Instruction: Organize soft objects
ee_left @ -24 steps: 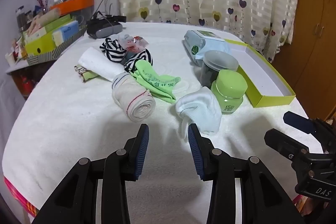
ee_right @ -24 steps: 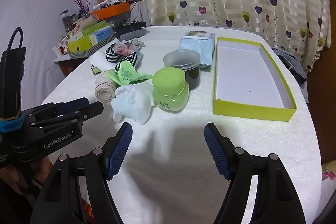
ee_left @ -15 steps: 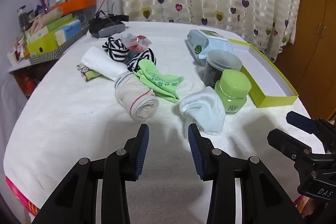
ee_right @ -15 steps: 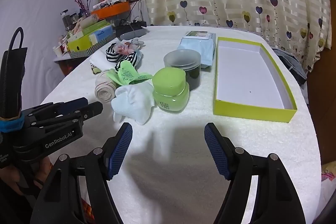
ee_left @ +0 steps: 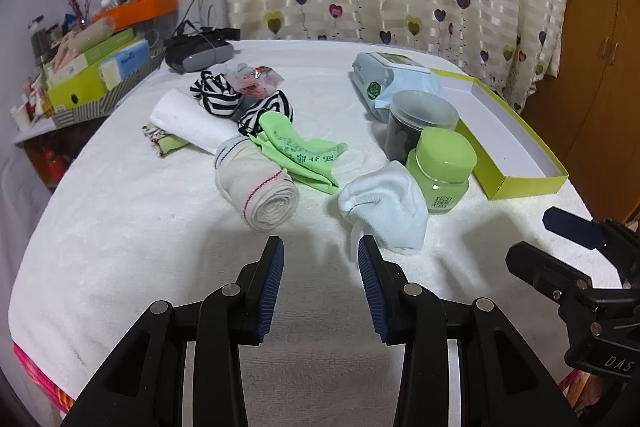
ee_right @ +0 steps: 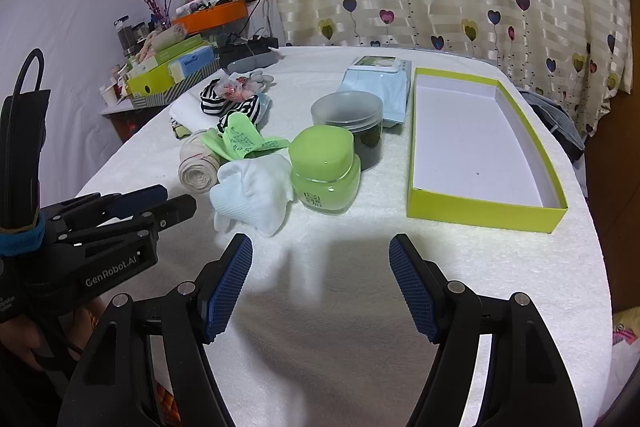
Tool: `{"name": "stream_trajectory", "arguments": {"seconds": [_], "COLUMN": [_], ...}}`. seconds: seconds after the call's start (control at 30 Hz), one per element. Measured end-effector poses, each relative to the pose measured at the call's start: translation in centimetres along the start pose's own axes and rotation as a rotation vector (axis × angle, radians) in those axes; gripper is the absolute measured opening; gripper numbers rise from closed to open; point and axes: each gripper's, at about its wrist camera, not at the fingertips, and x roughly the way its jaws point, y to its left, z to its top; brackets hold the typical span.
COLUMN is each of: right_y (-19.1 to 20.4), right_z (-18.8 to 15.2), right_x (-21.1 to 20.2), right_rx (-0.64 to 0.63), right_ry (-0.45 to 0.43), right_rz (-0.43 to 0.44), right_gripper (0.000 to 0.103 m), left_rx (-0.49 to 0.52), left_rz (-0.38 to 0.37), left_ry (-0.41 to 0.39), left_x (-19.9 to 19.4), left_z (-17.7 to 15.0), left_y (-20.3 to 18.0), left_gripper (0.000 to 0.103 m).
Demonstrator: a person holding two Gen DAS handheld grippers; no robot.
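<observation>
White towelling covers the tabletop (ee_right: 360,327). Toward its right edge I see the lime box (ee_right: 484,211), nothing in it. Beside it stand a green jar (ee_right: 325,171) and a smoky tub (ee_right: 347,123) holding something dark, maybe. Mid-table, the white sock (ee_left: 384,203) touches the jar. My left gripper (ee_left: 320,259) and right gripper (ee_right: 320,259) hover spread, holding nothing.
</observation>
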Motion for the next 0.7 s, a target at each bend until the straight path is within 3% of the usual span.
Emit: {"name": "stream_trajectory", "arguments": {"seconds": [0.7], "right_y": [-0.64], "right_z": [-0.38], "right_x": [0.37], "right_rx": [0.009], "right_ry": [-0.001], "right_rz": [0.004], "right_gripper": [0.072], "left_rx": [-0.008], "left_rz": [-0.003], "left_ry": [0.007], "left_x": [0.04], "left_z": [0.16], "left_y": [-0.05], "left_gripper": [0.038]}}
